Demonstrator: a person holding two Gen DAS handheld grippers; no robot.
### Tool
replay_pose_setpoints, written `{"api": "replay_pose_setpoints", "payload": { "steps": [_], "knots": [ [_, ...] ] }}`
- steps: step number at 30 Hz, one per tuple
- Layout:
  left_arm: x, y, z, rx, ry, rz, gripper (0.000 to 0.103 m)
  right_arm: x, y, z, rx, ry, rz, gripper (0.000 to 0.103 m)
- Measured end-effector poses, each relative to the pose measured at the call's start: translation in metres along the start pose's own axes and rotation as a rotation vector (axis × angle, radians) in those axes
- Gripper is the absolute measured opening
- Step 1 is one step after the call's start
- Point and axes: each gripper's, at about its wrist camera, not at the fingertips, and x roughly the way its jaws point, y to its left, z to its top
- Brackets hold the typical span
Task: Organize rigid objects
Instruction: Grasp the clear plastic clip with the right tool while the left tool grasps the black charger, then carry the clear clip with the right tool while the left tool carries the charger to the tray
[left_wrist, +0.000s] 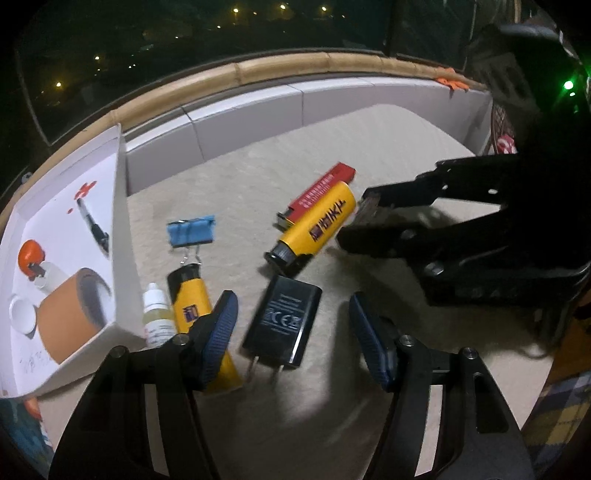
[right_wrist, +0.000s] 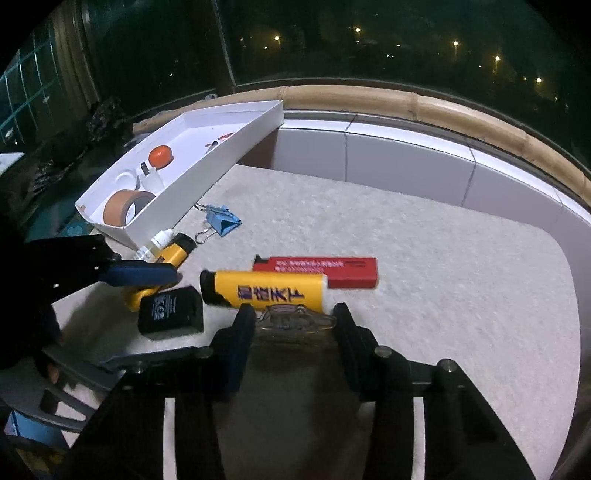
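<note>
The table top (right_wrist: 424, 258) is pale cream with a speckled look. On it, the far lighter (right_wrist: 325, 271) is red with small white writing. The lighter (right_wrist: 266, 290) next to it is yellow with a black end and dark purple letters. Another yellow lighter (left_wrist: 188, 306) with a black top lies near the left. The binder clip (left_wrist: 191, 229) is blue with silver wire handles. The charger (left_wrist: 282, 323) is black with grey print. The little bottle (left_wrist: 157, 317) is white. The box (right_wrist: 199, 162) is white; inside are brown tape (right_wrist: 123, 206) and an orange ball (right_wrist: 160, 155).
</note>
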Motion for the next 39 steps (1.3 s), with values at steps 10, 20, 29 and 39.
{"api": "replay_pose_setpoints", "payload": {
  "steps": [10,20,29,39],
  "knots": [
    [-0.004,-0.003,-0.002,-0.041,-0.002,-0.037,0.029,-0.021,-0.030,-0.023,0.121,-0.043,0.015,0.043],
    [-0.023,-0.005,-0.006,-0.090,-0.066,-0.027,0.029,-0.020,-0.029,-0.021,0.128,-0.046,0.019,0.043],
    [-0.055,0.004,-0.005,-0.132,-0.148,-0.004,0.029,-0.026,-0.025,-0.018,0.123,-0.069,0.016,0.043],
    [-0.065,0.012,-0.008,-0.166,-0.182,-0.008,0.029,-0.044,-0.008,-0.009,0.083,-0.126,-0.005,0.043]
  ]
}}
